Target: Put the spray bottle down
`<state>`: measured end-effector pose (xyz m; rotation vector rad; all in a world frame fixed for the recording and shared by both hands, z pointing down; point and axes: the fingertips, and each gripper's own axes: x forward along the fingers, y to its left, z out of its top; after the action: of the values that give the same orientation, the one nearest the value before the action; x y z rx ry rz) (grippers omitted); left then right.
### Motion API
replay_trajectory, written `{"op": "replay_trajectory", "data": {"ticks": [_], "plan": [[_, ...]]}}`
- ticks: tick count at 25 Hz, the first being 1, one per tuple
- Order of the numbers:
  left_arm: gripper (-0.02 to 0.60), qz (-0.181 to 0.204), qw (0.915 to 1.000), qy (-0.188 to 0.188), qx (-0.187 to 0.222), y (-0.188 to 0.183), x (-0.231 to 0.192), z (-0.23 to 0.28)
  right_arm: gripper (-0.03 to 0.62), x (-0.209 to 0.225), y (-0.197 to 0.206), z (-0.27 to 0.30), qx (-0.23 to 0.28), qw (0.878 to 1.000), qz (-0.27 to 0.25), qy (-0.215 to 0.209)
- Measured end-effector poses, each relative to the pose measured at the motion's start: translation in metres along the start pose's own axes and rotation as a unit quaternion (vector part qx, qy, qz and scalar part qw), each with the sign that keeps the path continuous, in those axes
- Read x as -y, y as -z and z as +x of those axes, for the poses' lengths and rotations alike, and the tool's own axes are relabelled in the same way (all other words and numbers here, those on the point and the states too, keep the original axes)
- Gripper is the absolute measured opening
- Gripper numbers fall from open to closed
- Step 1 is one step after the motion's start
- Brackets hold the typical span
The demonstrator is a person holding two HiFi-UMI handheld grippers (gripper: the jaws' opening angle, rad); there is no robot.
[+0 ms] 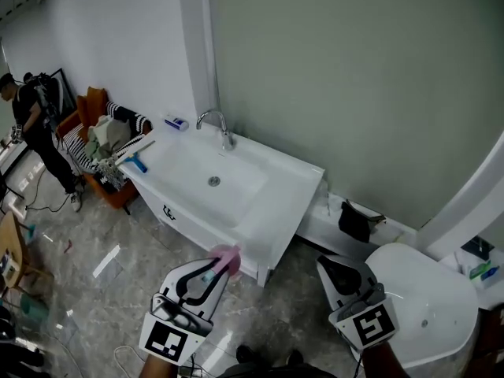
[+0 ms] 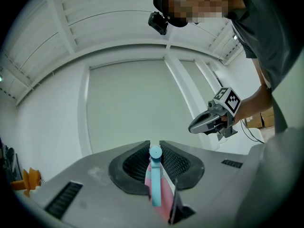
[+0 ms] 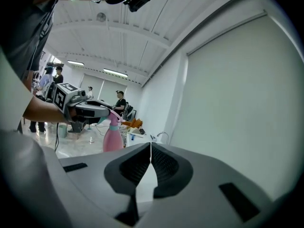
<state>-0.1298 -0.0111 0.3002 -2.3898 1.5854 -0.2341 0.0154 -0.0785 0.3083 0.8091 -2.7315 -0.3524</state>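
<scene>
- Washbasin top (image 1: 293,197): flat, bare white along its right edge. It lies ahead of both tools, its front corner closest to them.
- Left gripper (image 1: 216,268): clenched on the head of the spray bottle. It sits just short of the washbasin's front edge and is the nearer tool to it.
- Right gripper (image 3: 150,148): jaws pressed together on nothing, held well off to the right of the washbasin.
- Spray bottle (image 1: 228,255): pink, hanging upright below the left jaws with its long axis vertical. In my judgement, forward over the front edge is the direction to set it down.
</scene>
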Motion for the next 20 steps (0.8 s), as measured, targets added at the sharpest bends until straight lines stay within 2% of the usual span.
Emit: {"op": "replay_trajectory", "data": {"ticks": [7, 10, 20], "plan": [[0.058, -0.003, 0.9999, 0.007, 0.012, 0.010, -0.025, -0.009, 0.009, -0.017, -0.009, 0.025, -0.003, 1.000, -0.010, 0.004], [0.058, -0.018, 0.9998, 0.003, 0.013, 0.018, -0.033, -0.006, 0.009, -0.018, -0.008, 0.034, -0.009, 1.000, -0.013, -0.001], [0.058, -0.024, 0.9994, -0.020, -0.017, 0.034, -0.049, 0.039, 0.011, 0.030, 0.012, 0.074, -0.013, 0.999, -0.006, -0.034]]}}
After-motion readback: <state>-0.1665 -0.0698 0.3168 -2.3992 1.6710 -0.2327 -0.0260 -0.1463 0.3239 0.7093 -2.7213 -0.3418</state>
